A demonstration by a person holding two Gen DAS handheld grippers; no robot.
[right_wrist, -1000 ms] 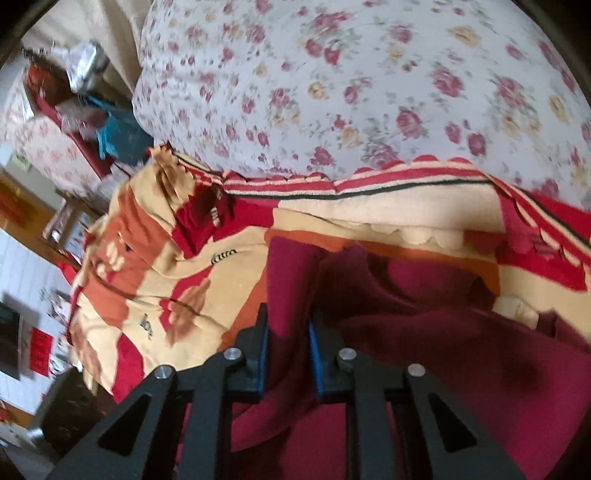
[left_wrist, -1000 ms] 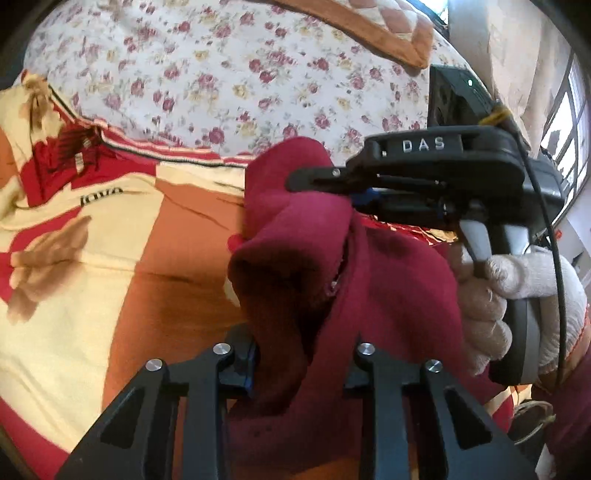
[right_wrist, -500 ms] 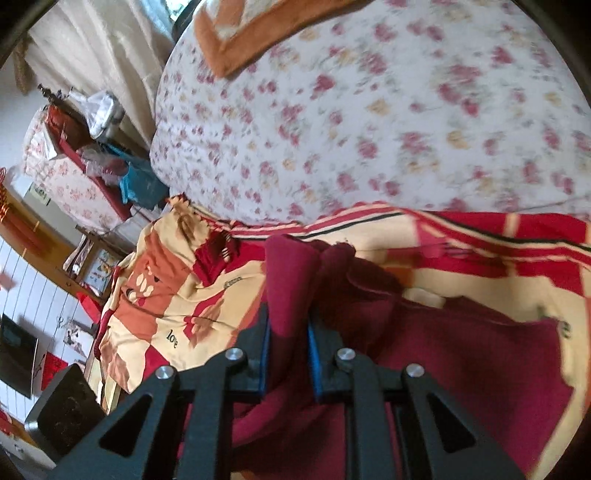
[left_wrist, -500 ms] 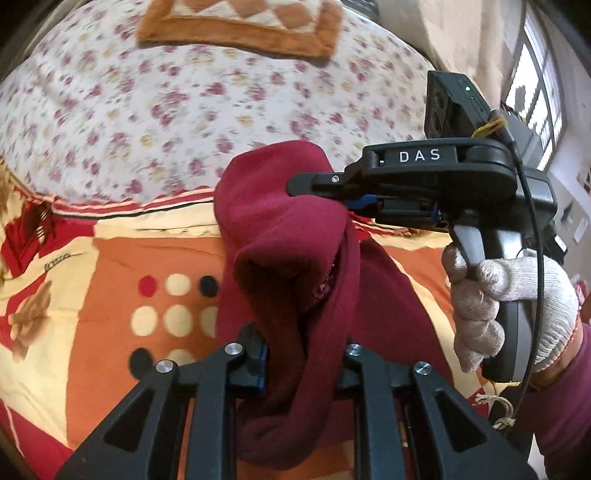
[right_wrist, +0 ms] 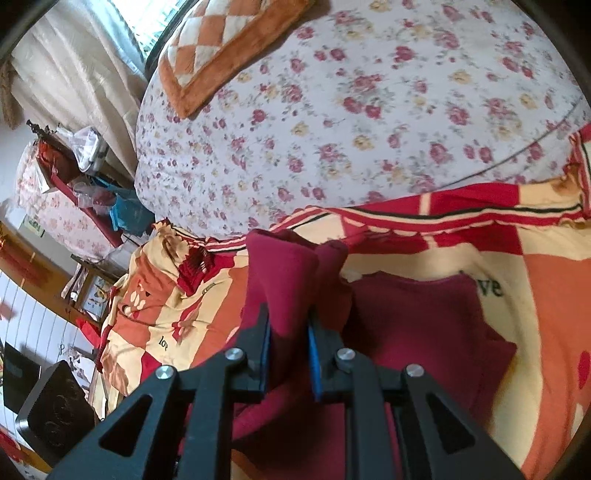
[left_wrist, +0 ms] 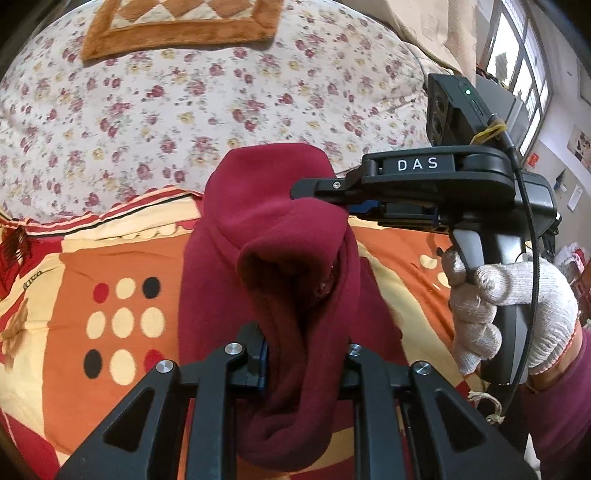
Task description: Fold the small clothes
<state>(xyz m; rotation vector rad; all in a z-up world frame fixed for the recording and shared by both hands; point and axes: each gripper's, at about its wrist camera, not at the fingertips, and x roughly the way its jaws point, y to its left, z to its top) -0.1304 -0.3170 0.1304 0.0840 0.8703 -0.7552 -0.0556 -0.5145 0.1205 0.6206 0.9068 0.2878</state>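
Note:
A dark red fleece garment hangs bunched between both grippers above an orange, red and cream blanket. My left gripper is shut on a thick fold of it at the bottom of the left wrist view. My right gripper is shut on another fold of the garment, whose rest lies spread on the blanket to the right. The right gripper also shows in the left wrist view, held by a white-gloved hand, clamped on the garment's top.
A floral quilt bulges behind the blanket, with an orange checked cushion on top. In the right wrist view, cluttered furniture and a black box stand off the bed's left side. A window is at right.
Both grippers have lifted the garment higher off the blanket. More of the floral quilt and cushion now shows. Both grips are unchanged.

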